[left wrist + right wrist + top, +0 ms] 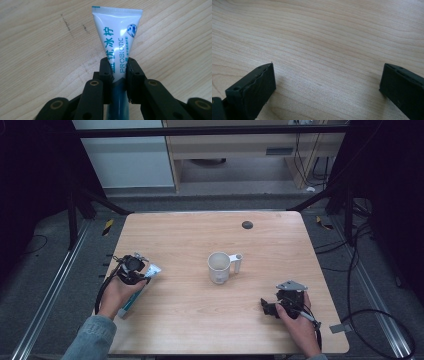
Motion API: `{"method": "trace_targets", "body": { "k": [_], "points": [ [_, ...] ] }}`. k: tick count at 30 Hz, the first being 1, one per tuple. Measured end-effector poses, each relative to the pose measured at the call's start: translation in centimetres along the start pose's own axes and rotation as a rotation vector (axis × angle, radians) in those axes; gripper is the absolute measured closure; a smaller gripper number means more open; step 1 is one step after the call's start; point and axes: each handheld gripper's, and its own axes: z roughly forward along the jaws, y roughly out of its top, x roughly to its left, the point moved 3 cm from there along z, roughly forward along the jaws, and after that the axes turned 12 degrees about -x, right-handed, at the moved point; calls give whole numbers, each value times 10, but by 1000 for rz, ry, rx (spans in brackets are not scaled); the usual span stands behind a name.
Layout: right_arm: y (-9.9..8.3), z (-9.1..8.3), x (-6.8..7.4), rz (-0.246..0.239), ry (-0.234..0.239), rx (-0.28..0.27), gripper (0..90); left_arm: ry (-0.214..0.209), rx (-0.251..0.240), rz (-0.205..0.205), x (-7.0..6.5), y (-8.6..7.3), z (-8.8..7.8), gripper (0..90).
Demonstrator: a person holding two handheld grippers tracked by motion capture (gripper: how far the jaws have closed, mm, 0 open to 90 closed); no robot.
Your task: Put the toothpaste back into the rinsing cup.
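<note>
At the left edge of the wooden table (200,235), the left gripper (134,270) is clamped across a white toothpaste tube (117,37) with teal lettering, its jaws pressed against both sides of the tube's middle. The tube lies on the tabletop, its flat crimped end pointing away from the jaws. The left hand (117,292) reaches in from the bottom, forearm in a denim sleeve (92,337) angled toward the centre. The right gripper (274,307) sits low over bare wood near the table's front right, jaws spread wide and empty, held by the right hand (297,320). A white mug (220,267) stands near the table's centre, handle to the right.
</note>
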Motion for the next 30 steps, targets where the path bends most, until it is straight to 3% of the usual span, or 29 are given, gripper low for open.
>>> {"method": "trace_targets", "body": {
  "k": [13,19,25,30],
  "points": [
    [0,0,0,0,0,0,4,8,-60,35,-7,23,-21,773],
    [0,0,0,-1,-1,0,4,-9,-109,38,-23,36,-29,774],
    [0,0,0,-2,0,0,4,-39,-168,46,-49,57,-35,776],
    [0,0,0,-2,0,0,4,-51,-175,64,-63,67,-35,775]
  ]
}}
